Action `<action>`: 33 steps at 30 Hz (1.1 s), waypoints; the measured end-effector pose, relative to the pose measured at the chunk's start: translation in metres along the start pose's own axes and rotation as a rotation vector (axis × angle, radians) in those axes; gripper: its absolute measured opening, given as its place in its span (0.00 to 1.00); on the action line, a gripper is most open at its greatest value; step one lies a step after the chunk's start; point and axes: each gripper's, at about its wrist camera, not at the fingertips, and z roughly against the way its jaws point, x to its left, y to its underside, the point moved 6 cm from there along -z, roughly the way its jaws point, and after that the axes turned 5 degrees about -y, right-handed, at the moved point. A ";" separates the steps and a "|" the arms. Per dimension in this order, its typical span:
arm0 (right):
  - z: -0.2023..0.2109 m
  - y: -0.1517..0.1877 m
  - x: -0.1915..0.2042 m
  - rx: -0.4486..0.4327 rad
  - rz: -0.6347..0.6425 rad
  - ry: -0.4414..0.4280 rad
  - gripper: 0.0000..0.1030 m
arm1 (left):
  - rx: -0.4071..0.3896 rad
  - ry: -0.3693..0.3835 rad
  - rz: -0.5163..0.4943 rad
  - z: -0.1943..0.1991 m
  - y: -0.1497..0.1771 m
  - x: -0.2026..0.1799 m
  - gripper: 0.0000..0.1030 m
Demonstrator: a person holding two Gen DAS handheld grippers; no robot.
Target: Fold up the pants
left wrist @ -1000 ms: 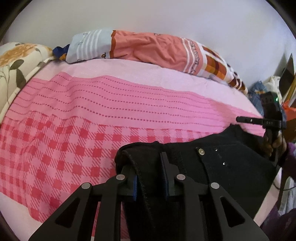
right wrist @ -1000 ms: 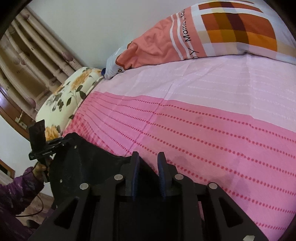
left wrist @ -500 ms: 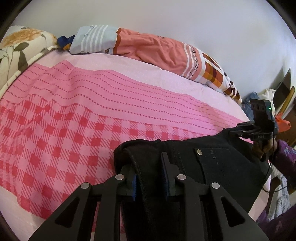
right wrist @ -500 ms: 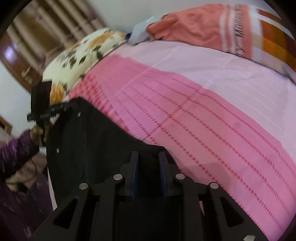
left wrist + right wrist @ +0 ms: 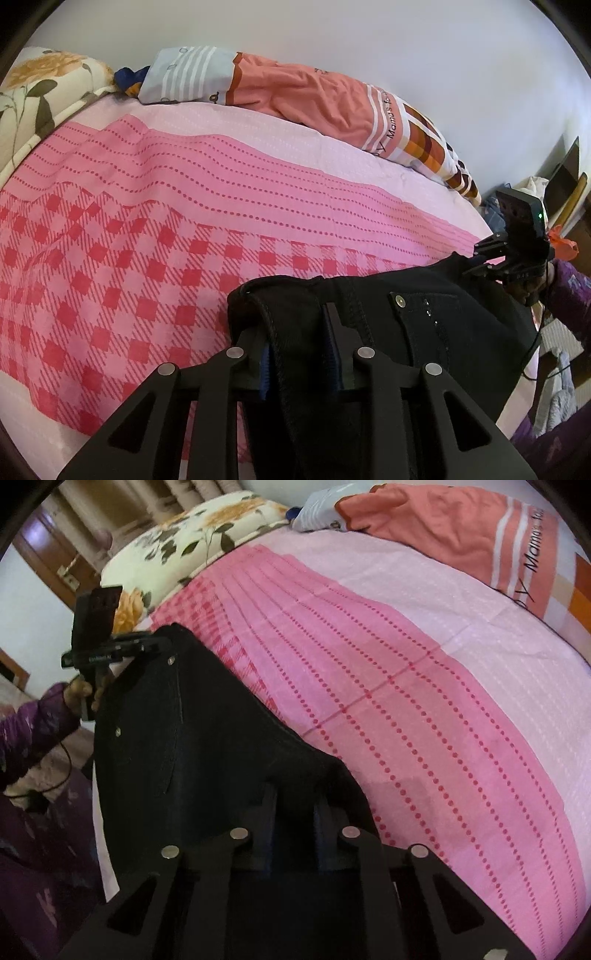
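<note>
Both tools clamp the black denim pants (image 5: 424,332) at the waistband, left tool (image 5: 301,354) and right tool (image 5: 293,829) at opposite corners, the right jaws having just closed, holding it stretched above the pink checked bed sheet (image 5: 147,240), likely for laying flat

Bed (image 5: 369,173) covered by a pink sheet (image 5: 221,192): pale band at the far side, dotted stripes in the middle, red check nearest. Along the wall lies an orange-and-white patterned bolster pillow (image 5: 303,92); a floral pillow (image 5: 40,92) sits at one end. Black pants (image 5: 443,317) lie over the near edge.
</note>
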 end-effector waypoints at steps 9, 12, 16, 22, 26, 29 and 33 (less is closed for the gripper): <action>0.005 0.004 -0.044 -0.243 -0.303 -0.066 0.04 | -0.071 -0.030 -0.027 0.003 0.006 -0.003 0.27; 0.007 0.000 -0.040 -0.248 -0.277 -0.009 0.04 | -0.070 -0.006 0.001 0.003 0.007 0.001 0.30; 0.006 -0.002 -0.042 -0.251 -0.282 0.003 0.04 | -0.064 0.024 0.055 0.001 0.008 0.009 0.36; 0.031 0.009 -0.071 -0.338 -0.415 -0.012 0.14 | -0.062 0.008 0.043 0.001 0.009 0.006 0.37; 0.059 0.011 -0.066 -0.436 -0.424 -0.004 0.14 | -0.066 0.001 0.040 0.001 0.009 0.005 0.38; 0.049 0.000 -0.012 -0.388 -0.243 -0.114 0.14 | -0.067 0.004 0.048 0.001 0.009 0.004 0.37; 0.001 -0.002 0.008 -0.184 -0.128 -0.029 0.00 | -0.069 0.007 0.051 0.001 0.009 0.005 0.38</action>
